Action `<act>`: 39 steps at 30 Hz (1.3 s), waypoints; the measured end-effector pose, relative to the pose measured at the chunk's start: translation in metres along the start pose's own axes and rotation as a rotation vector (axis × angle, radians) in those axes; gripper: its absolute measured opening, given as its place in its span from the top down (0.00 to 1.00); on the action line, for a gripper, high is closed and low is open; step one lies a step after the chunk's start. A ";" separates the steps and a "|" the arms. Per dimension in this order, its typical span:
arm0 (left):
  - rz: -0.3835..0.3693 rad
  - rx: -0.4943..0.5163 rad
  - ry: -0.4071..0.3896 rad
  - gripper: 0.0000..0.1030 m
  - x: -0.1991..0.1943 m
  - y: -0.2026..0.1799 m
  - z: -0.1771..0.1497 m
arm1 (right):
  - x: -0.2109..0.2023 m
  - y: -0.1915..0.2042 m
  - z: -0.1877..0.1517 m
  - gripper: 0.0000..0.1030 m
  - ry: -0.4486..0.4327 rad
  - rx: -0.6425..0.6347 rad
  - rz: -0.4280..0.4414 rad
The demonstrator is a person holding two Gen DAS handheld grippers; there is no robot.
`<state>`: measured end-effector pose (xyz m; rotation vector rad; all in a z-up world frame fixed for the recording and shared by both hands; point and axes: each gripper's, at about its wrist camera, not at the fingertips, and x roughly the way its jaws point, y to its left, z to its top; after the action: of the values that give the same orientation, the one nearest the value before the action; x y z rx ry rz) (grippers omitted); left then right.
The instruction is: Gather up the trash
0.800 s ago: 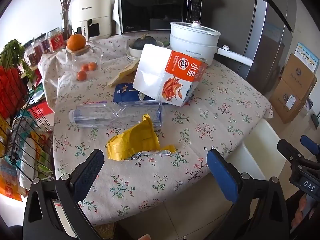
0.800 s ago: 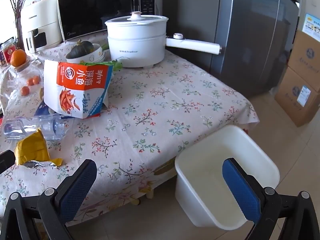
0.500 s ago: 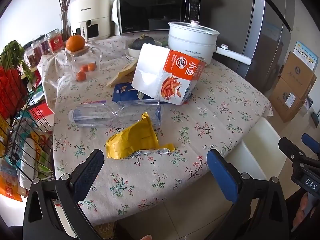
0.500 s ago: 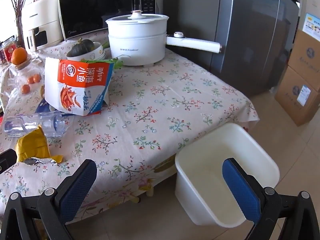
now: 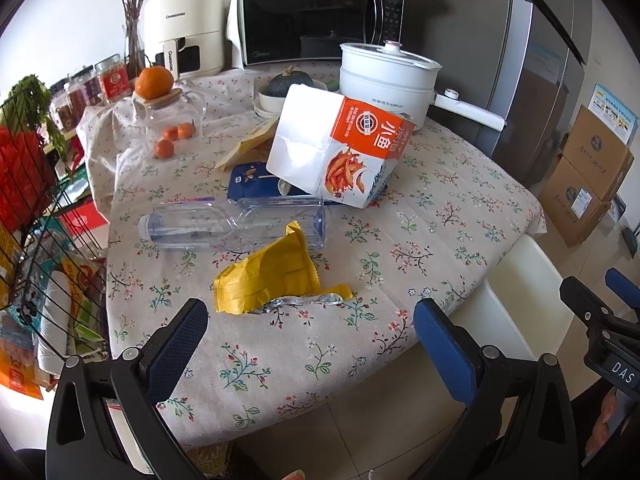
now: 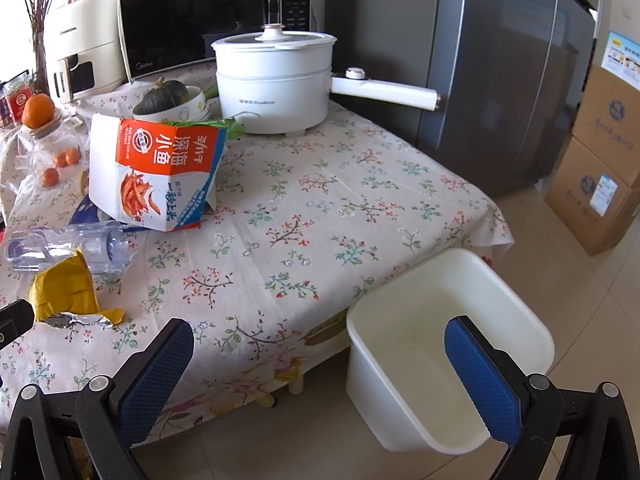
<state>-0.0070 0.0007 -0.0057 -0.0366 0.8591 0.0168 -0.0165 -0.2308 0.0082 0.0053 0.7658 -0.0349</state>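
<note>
I find the left gripper (image 5: 310, 330) with jaws spread wide and nothing between them, hovering over the near edge of the desk (image 5: 440, 216). The right gripper (image 6: 320, 354) is likewise fully apart and empty, above the desk corner and the white bin (image 6: 532, 312) on the floor just beside it. On the floral cloth I note a yellow wrapper (image 5: 272, 276) nearest the left gripper, a clear plastic bottle (image 5: 224, 226) lying on its side just behind it, and an orange-and-white snack bag (image 5: 340, 152) further back, resting partly on a blue packet (image 5: 250, 178). Neither gripper touches any trash.
</note>
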 end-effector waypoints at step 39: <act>-0.006 0.000 0.006 0.00 0.001 -0.002 0.001 | 0.001 0.003 -0.002 0.00 0.002 -0.004 0.001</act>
<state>-0.0052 -0.0009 -0.0055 -0.0389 0.8647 0.0108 -0.0174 -0.2276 0.0064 0.0017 0.7681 -0.0318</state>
